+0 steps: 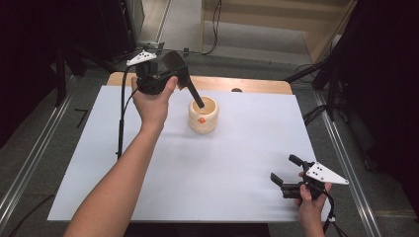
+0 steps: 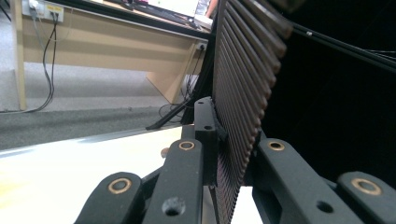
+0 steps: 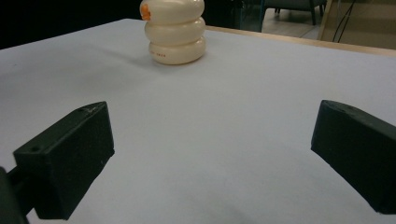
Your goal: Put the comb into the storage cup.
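Left gripper (image 1: 165, 74) is clamped on the black spatula (image 1: 184, 76), handle tip already inside the cream holder (image 1: 203, 115) near the table's far edge, not let go yet; right gripper (image 1: 285, 174) idles wide open.

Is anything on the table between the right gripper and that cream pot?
Nothing visible. The right gripper sits open at the table's near right, and only bare white tabletop lies between it and the cream pot. The left gripper holds a dark tool whose end dips into the pot.
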### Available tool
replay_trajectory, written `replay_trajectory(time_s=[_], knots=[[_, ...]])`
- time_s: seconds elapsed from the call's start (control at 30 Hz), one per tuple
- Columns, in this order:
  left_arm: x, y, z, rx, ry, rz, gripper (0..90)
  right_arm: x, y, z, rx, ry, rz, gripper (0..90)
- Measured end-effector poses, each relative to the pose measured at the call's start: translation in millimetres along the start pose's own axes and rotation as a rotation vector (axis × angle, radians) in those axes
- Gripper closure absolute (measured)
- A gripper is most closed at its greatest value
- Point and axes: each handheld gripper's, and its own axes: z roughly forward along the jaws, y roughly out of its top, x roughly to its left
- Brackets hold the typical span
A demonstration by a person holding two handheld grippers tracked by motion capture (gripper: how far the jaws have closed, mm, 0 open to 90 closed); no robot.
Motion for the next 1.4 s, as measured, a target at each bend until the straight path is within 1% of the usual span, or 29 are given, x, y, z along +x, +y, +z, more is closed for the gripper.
replay_trajectory(time_s=[0.13, 0.27, 0.33, 0.47, 0.73, 0.87, 0.93, 1.17, 1.4], knots=[[0.9, -3.2, 4.8, -0.002, 0.023, 0.008, 84.3, 0.2, 0.1, 0.2, 0.001, 0.000, 0.000, 0.0], [3.8, -7.5, 9.5, -0.006, 0.035, -0.004, 84.3, -0.1, 0.1, 0.2, -0.002, 0.002, 0.002, 0.0], [5.3, -10.4, 11.9, 0.003, 0.044, -0.005, 84.3, -0.5, 0.1, 0.2, -0.002, 0.006, 0.001, 0.0], [8.4, -17.4, 16.9, 0.011, 0.046, -0.006, 84.3, -0.6, 0.1, 0.3, -0.001, 0.006, 0.000, 0.0], [9.4, -30.1, 27.3, 0.039, 0.062, 0.021, 84.2, -0.2, 0.2, 1.6, 0.003, 0.008, -0.003, 0.0], [10.7, -36.1, 31.5, 0.046, 0.070, 0.015, 84.2, -0.4, 0.1, 1.7, 0.003, 0.008, -0.003, 0.0], [11.2, -39.3, 33.2, 0.050, 0.078, 0.019, 84.2, -0.5, 0.1, 1.7, 0.002, 0.010, -0.003, 0.0], [13.5, -47.3, 37.8, 0.067, 0.088, 0.016, 84.2, -0.8, 0.1, 1.7, 0.002, 0.012, -0.004, 0.0], [13.8, -53.4, 42.0, 0.074, 0.078, 0.008, 84.3, -0.9, 0.1, 2.0, 0.001, 0.013, -0.006, 0.0]])
